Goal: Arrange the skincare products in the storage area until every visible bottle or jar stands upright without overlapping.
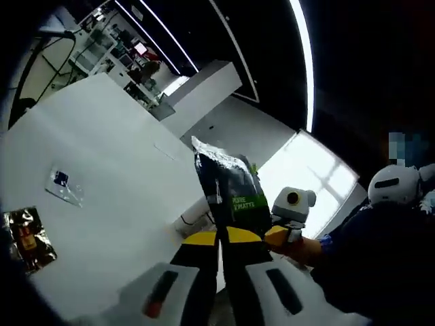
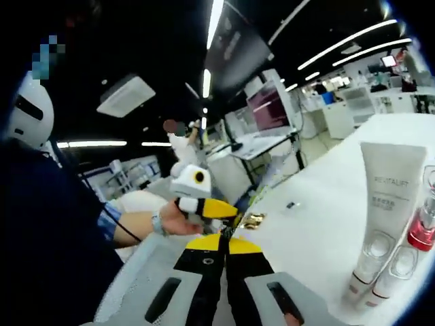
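Left gripper (image 1: 223,238) jaws clamp a dark sachet (image 1: 230,193) that sticks up between them over the white tabletop (image 1: 102,163). Right gripper (image 2: 223,246) jaws are closed, nothing clearly between them. Right of them stands a white tube (image 2: 384,210), a red-capped bottle (image 2: 423,227) just beside. Beyond the jaws, a gold sachet (image 2: 253,219).

The left gripper (image 1: 219,239) was closed on a dark sachet (image 1: 230,191) with a green band, which stood up from between its yellow-tipped jaws. Behind the sachet a white tube (image 1: 194,216) lay on the white worktop (image 1: 102,156). Well apart from it, a clear packet (image 1: 64,185) with a dark spot and a shiny foil packet (image 1: 28,238) rested flat on the worktop. The other gripper (image 1: 289,216), held in a person's hand (image 1: 299,248), came in from the right, seemingly touching the sachet's edge.
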A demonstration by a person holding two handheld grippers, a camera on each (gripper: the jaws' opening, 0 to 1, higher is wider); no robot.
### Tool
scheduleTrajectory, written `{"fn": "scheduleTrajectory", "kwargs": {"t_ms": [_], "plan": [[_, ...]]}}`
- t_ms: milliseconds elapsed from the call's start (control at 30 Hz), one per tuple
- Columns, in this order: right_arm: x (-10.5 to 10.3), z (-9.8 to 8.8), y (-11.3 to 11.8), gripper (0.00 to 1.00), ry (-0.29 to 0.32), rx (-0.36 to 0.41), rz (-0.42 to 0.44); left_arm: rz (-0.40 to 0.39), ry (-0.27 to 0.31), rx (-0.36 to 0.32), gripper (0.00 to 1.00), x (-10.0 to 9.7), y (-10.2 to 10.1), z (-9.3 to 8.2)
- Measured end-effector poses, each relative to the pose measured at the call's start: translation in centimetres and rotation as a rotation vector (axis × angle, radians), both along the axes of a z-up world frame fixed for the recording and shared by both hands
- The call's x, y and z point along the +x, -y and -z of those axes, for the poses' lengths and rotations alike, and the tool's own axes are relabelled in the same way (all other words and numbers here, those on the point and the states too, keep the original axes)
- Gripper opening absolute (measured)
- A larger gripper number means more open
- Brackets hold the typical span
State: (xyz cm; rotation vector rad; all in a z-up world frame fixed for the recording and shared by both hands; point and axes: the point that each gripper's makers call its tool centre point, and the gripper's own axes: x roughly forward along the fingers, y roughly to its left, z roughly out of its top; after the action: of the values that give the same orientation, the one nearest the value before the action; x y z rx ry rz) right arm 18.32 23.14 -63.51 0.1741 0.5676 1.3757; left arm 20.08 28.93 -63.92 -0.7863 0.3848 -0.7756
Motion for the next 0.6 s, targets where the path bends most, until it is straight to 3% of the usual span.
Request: {"fn": "scheduleTrajectory", "kwargs": {"t_ms": [167,333,433,500,600], "plan": [[2.3,2.7,0.8,0.03,0.083,-0.152,0.151,-0.033,-0.021,0.075,0.00,0.9,0.2,1.4],[3.1,4.2,1.6,0.04,0.126,-0.229,0.216,-0.043,-0.045,0.112,0.00,1.6,0.4,2.4],[2.8,4.8,1.7,0.00,0.102,-0.252,0.228,-0.038,-0.067,0.169,0.00,2.1,0.4,3.2],[2.8,5.1,1.7,0.00,0.131,-0.274,0.234,-0.043,-0.085,0.204,0.00,2.5,0.4,3.7],[3.7,6.3,2.3,0.00,0.266,-0.390,0.263,-0.033,-0.115,0.277,0.00,3.2,0.7,4.7]]}}
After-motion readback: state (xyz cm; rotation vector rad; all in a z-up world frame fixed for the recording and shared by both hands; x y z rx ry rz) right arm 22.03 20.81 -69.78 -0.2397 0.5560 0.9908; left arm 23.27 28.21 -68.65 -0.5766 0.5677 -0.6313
